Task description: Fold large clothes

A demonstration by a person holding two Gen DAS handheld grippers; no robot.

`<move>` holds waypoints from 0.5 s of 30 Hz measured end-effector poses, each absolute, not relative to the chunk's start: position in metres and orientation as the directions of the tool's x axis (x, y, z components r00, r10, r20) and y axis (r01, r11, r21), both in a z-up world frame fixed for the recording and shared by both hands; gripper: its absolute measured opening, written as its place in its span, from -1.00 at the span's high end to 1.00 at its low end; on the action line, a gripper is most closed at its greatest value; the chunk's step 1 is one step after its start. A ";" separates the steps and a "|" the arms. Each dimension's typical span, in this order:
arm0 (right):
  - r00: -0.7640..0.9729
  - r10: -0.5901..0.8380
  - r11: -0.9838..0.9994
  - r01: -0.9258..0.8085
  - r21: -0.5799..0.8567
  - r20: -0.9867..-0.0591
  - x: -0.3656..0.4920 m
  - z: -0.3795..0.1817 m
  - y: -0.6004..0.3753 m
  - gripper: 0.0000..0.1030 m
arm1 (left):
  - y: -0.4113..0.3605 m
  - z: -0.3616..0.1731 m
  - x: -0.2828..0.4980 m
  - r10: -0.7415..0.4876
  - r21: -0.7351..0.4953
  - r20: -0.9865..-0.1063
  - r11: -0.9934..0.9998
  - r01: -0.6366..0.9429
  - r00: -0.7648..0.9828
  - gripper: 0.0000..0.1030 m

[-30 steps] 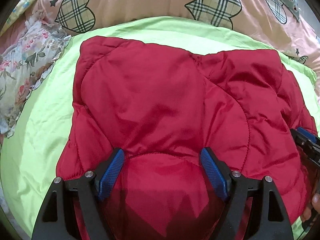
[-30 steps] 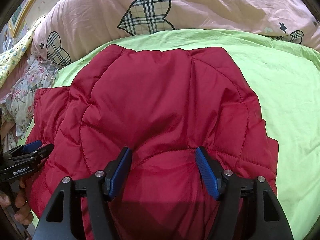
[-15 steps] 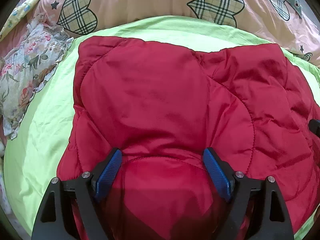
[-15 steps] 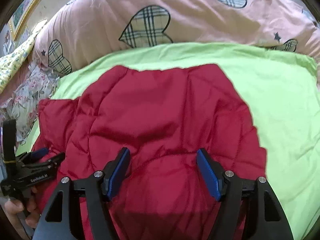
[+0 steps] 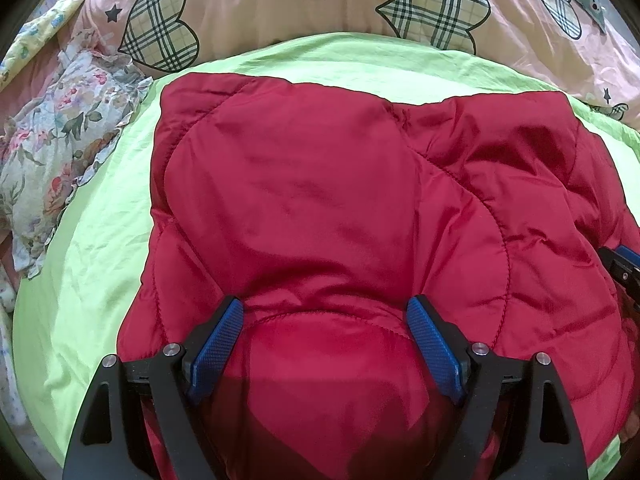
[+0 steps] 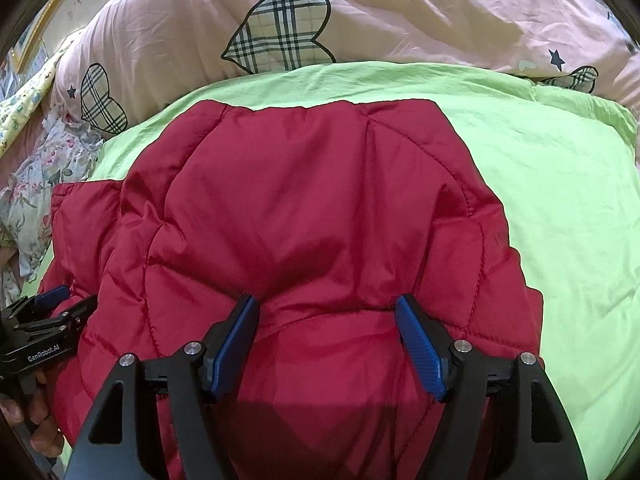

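A red quilted jacket (image 5: 320, 208) lies folded on a lime-green sheet (image 5: 92, 264); it also fills the right wrist view (image 6: 304, 216). My left gripper (image 5: 324, 312) is open, its blue pads spread over the jacket's near edge, holding nothing. My right gripper (image 6: 326, 308) is open the same way over the jacket's near right part. The left gripper also shows at the left edge of the right wrist view (image 6: 52, 308). The right gripper's tip shows at the right edge of the left wrist view (image 5: 624, 264).
A pink quilt with plaid hearts (image 5: 320, 4) lies behind the green sheet (image 6: 560, 200). A floral cloth (image 5: 60, 152) lies at the left. Bare green sheet shows to the right of the jacket in the right wrist view.
The right gripper rose and pulled back, then came down close to the jacket again. The left gripper edged back slightly. Both stayed open; the jacket lies as before.
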State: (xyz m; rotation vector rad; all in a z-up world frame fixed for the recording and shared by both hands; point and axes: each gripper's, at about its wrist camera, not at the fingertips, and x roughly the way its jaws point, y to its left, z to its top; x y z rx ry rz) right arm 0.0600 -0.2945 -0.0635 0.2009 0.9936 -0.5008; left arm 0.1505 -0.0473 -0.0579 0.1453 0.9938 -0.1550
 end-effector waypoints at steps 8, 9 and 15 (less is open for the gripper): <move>0.450 -0.313 0.871 0.487 -0.064 -0.837 0.058 -0.064 -0.293 -0.42 | -0.040 -0.044 0.128 -0.067 0.041 -0.828 0.983 0.179 0.557 -0.65; 0.450 -0.313 0.871 0.487 -0.064 -0.836 0.058 -0.064 -0.293 -0.42 | -0.040 -0.042 0.124 -0.068 0.042 -0.825 0.983 0.179 0.561 -0.65; 0.447 -0.310 0.870 0.489 -0.060 -0.839 0.057 -0.063 -0.294 -0.42 | -0.031 -0.026 0.089 -0.094 0.013 -0.809 0.984 0.177 0.581 -0.66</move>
